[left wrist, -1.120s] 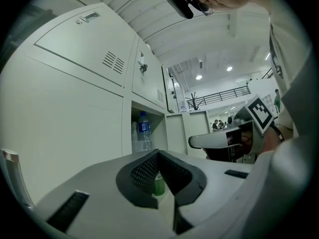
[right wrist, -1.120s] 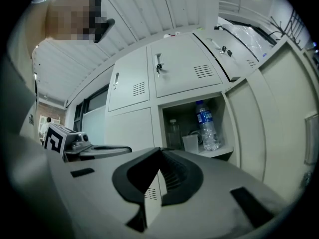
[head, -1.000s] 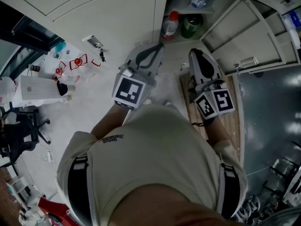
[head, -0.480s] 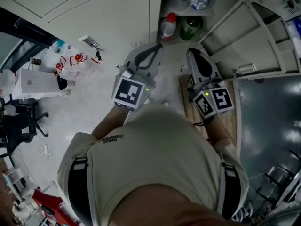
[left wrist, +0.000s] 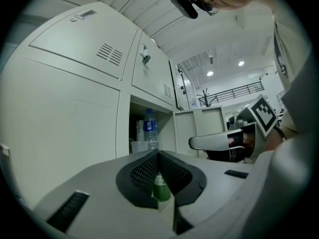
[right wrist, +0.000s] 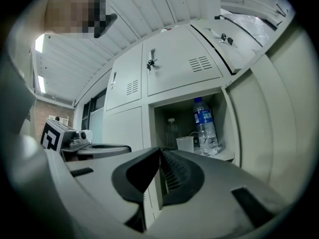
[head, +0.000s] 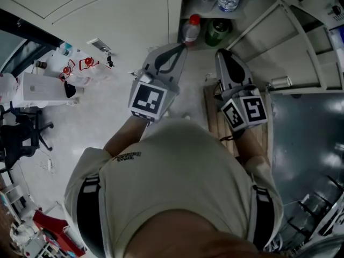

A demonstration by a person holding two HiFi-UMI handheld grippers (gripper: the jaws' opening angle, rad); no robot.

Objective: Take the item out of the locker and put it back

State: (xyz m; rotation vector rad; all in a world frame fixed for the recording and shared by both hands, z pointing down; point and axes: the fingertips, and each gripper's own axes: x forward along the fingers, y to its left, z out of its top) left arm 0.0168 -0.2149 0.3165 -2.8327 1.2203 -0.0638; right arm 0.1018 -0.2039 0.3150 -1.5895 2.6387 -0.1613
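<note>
Left gripper point(head: 180, 49) and right gripper point(head: 223, 55), each hand-held with jaws closed on nothing, pointed level at the open locker point(right wrist: 184, 111).
A red-capped bottle point(head: 191, 28) and a green bottle point(head: 217, 30) stood side by side on its lower shelf, a clear cup point(right wrist: 185, 143) and a blue-labelled water bottle point(right wrist: 205, 126) on the shelf above; the locker door point(head: 279, 42) hung open at right.

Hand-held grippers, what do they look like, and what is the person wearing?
Both the left hand-held gripper and the right hand-held gripper are pale grey with black ribbed pads, tapering to a point. Each carries a cube of black-and-white square markers. The person wears a light short-sleeved shirt with dark straps.
</note>
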